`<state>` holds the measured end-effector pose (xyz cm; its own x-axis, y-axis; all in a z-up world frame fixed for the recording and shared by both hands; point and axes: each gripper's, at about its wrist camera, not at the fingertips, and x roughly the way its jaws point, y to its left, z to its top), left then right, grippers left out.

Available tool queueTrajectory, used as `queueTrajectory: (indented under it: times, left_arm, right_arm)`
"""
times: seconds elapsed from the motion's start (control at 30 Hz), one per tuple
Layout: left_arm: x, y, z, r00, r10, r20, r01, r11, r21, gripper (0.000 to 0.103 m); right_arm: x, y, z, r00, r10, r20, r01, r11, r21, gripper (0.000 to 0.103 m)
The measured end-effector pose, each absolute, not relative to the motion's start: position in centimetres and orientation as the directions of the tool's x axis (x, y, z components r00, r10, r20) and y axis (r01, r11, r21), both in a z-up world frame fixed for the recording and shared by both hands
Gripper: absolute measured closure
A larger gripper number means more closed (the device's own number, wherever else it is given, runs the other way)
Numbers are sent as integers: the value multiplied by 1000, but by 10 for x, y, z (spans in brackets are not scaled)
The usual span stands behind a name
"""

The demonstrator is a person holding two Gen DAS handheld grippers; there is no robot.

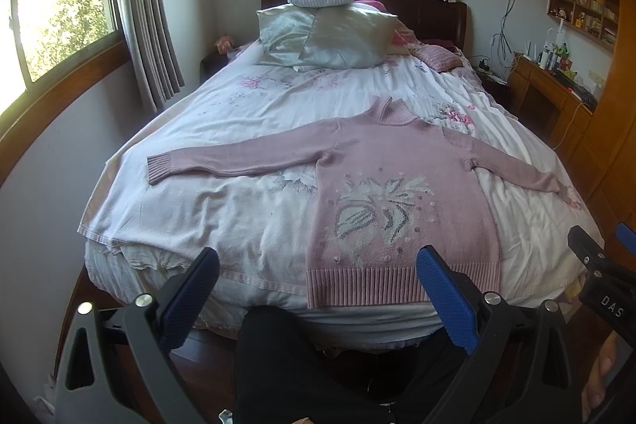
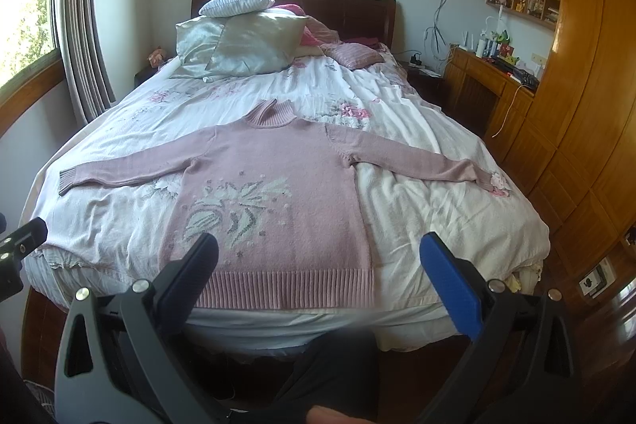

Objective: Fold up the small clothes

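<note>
A pink turtleneck sweater [image 1: 397,185] lies flat and face up near the foot edge of the bed [image 1: 222,209], sleeves stretched toward both side edges, its ribbed hem at the foot edge and collar pointing at the pillows [image 1: 330,34]. I hold my left gripper [image 1: 318,289] and right gripper [image 2: 318,277] above the foot edge, both with blue-padded fingers spread wide, gripping nothing.

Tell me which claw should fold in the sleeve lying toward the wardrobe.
Probably the right claw: open, and nearer that sleeve than the left claw, which hangs further toward the other sleeve.
</note>
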<state>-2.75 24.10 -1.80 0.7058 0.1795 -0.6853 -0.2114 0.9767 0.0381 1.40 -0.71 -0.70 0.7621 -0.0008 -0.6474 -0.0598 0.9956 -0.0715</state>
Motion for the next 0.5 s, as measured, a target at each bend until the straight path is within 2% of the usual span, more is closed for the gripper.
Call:
queueTrajectory:
  times: [0.5]
  left_arm:
    - [-27,241,-18,705,183,-685,-213,976,41,4]
  right_arm:
    - [13,-5,-8,761,-4,-649,-58,996,-74,2]
